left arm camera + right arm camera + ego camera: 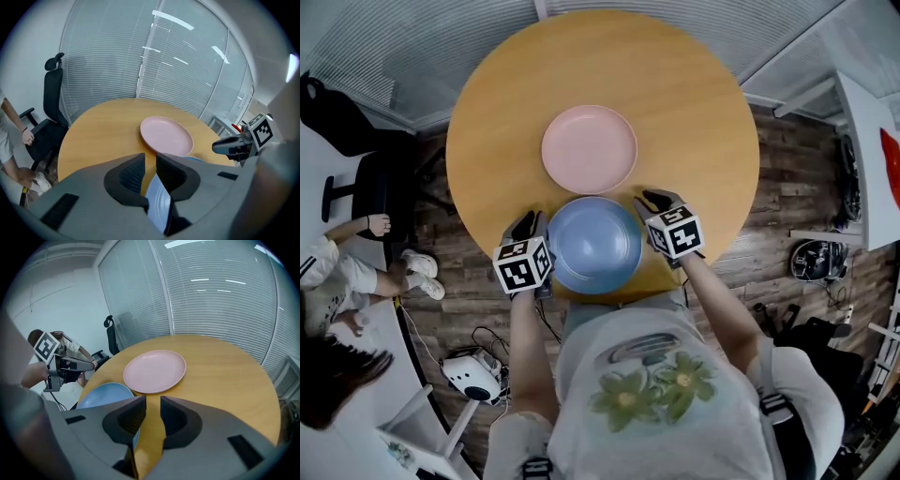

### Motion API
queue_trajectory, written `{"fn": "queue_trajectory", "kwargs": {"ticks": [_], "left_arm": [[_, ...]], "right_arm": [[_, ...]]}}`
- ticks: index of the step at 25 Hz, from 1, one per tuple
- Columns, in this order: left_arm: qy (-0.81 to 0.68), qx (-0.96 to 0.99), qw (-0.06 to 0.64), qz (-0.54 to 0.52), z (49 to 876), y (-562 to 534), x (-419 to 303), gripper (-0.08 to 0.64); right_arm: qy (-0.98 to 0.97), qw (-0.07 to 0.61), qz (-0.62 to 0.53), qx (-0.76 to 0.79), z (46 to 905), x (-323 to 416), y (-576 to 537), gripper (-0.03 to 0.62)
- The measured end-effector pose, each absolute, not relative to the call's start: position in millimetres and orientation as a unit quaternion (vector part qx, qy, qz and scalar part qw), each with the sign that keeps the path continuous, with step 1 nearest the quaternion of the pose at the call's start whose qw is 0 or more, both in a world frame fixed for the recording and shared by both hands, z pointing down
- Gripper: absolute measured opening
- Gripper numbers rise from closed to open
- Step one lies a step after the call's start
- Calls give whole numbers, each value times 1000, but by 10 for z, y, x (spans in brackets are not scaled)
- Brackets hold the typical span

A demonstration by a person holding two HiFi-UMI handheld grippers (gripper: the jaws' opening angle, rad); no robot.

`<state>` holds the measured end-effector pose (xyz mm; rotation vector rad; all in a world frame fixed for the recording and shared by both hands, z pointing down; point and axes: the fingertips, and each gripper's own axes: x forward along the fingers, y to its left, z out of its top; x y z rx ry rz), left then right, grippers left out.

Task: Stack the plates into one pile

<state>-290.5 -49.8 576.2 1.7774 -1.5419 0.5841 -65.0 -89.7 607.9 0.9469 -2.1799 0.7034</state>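
Note:
A pink plate (589,148) lies flat near the middle of the round wooden table (694,103). A blue plate (594,243) hangs over the table's near edge, gripped at both sides. My left gripper (528,223) is shut on its left rim, and the rim (158,201) shows edge-on between the jaws of this gripper (150,159). My right gripper (654,202) is shut on the right rim. In the right gripper view, the blue plate (104,397) runs in under the left jaw of that gripper (153,401), and the pink plate (154,371) lies just beyond.
A black office chair (358,178) and a seated person (337,277) are left of the table. A white device (470,374) with cables lies on the floor at the lower left. Bags and gear (818,260) sit on the right. Blinds cover the glass wall behind the table.

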Motion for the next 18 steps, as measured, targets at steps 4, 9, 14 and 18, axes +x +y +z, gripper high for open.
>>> {"fn": "queue_trajectory", "kwargs": {"ticks": [4,9,14,18], "left_arm": [[-584,695,351,230,5812,-694,-2894,83],[-569,705,351,237,5884,-955,-2857,83],[-556,712,352,244,5959,-1213,-2843,90],[-548,714,356,251,6065,-1392,-2802,130]], "right_arm": [[-827,325,276,366,6104,-692,-1059,102],[-822,324,284,373,6163,-714,-1247,124],[-815,325,289,383,6222,-725,-1440,137],[-809,324,295,391,6304,-695,-1609,142]]}}
